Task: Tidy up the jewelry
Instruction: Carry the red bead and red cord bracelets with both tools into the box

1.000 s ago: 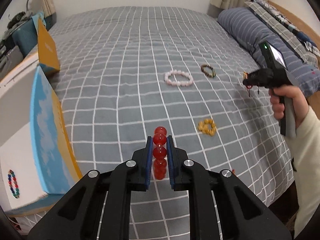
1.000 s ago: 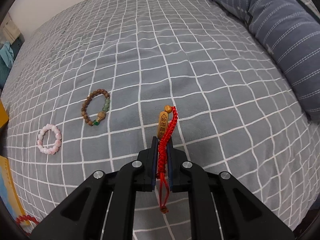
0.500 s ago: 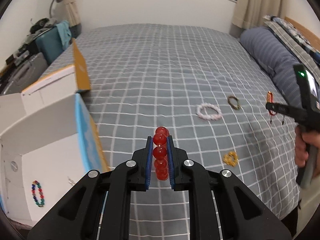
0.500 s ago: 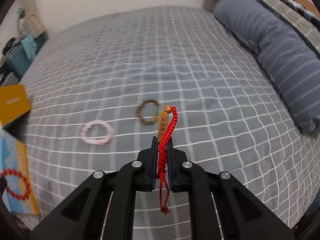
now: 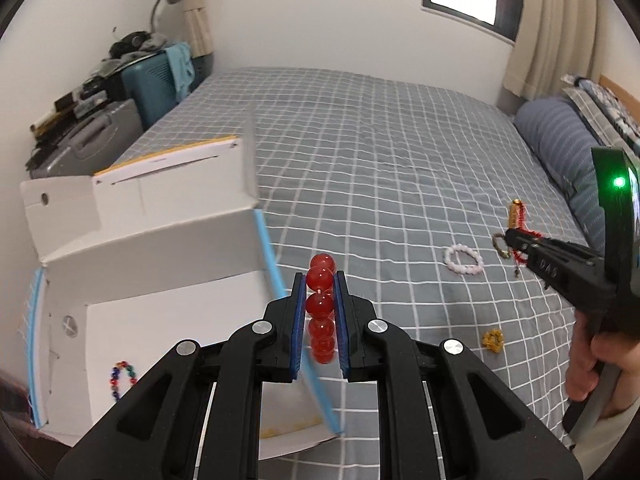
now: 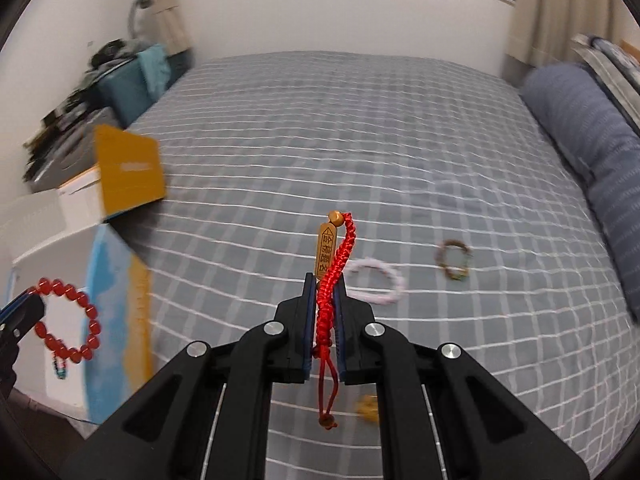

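red bracelet [image 5: 320,304], grey checked bedspread [image 5: 360,160]

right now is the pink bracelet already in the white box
No, the pink bracelet lies on the grey checked bedspread, well apart from the white box.

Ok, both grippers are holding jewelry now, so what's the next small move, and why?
Probably carry the left gripper, shut on the red bead bracelet, over the open white box and release. The box sits just left of it and already holds a multicolored bracelet.

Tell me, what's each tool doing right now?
Left tool shut on red bead bracelet. Right tool shut on red cord charm. Open white box close by, path clear.
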Motion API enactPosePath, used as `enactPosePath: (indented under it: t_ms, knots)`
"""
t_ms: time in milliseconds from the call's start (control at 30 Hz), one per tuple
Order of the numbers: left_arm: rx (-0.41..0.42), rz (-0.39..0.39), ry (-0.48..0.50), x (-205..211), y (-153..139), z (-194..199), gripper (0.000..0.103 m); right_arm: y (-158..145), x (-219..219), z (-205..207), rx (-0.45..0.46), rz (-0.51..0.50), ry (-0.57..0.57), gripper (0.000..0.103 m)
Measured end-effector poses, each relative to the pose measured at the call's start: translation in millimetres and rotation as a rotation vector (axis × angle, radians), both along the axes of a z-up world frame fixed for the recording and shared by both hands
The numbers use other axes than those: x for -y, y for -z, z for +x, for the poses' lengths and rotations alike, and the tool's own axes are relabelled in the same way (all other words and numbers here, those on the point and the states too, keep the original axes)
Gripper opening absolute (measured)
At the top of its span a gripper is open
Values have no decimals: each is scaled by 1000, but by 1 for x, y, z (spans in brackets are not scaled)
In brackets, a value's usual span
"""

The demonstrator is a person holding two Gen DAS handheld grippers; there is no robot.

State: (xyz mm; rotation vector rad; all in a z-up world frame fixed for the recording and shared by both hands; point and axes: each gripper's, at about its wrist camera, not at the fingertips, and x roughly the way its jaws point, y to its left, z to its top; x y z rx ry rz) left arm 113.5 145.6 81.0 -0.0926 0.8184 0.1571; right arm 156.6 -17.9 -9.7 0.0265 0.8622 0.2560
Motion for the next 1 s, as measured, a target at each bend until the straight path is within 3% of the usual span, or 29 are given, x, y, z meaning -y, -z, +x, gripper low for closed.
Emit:
enactPosePath:
  t_ms: [233, 467, 700, 1000]
  knots:
    - [16, 22, -88, -51, -12, -25, 13, -14, -78, -23, 29, 20, -128, 8]
    - [-6, 26, -184, -109, -2, -49, 13, -20, -163, -57, 55, 26, -268, 8]
    - [-30, 23, -251, -158, 17, -78, 13, -4, -230, -83, 21, 38, -375, 8]
    - [-85, 2, -322, -197, 51, -95, 13, 24, -268, -91, -49, -6, -383, 9]
